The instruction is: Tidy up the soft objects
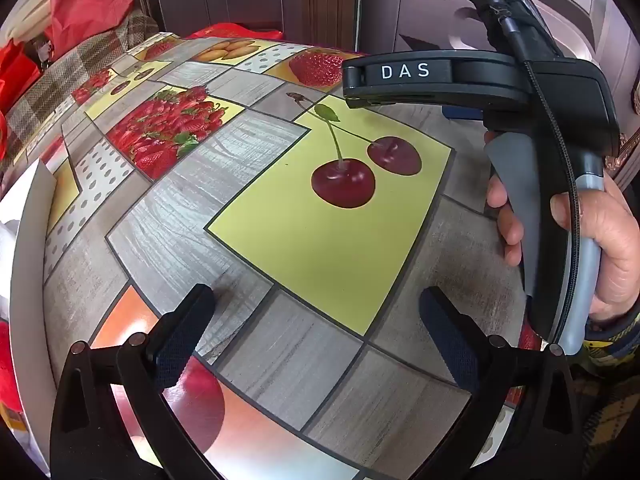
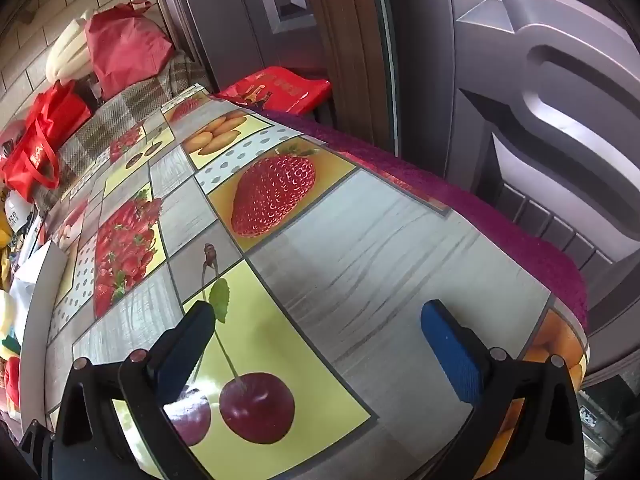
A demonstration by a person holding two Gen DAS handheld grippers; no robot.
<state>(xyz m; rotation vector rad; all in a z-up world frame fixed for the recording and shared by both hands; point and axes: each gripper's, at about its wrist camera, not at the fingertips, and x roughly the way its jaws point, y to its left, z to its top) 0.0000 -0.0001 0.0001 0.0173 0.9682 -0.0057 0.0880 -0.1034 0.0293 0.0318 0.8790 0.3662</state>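
1. Left gripper (image 1: 316,300), black two-finger tool with dark textured pads: jaws spread wide, nothing between them, hovering over the glossy fruit-print vinyl tablecloth (image 1: 256,208) just short of the printed cherry panel (image 1: 344,184).
2. Right gripper (image 2: 318,316), same build with blue pads: jaws also wide apart and empty, over the cherry panel (image 2: 256,400). In the left view its black body marked DAS (image 1: 440,76) sits just beyond the cherries, held by the right hand (image 1: 592,248).
3. Risk, judged: both tools crowd the same cherry patch; a fast turn toward the left edge could knock them together.
4. Task's things: no soft object lies on the cloth near the cherries. Likely candidates are at the far left of the cherry panel, past a white upright board or box wall (image 2: 38,308): a pale, red and green cluster (image 2: 10,344), too cropped to identify.
5. Risk, judged: reaching there means clearing that white edge; a low approach could catch it or shove it.
6. Farther, beyond the strawberry prints: red fabric bags (image 2: 36,152), a red bag (image 2: 128,44) and a cream padded item (image 2: 68,56) on a checked brown cloth (image 2: 120,116). Limp fabric may slip or bunch in a pinch.
7. Far edge: a magenta towel-like strip (image 2: 480,208) along the table rim.
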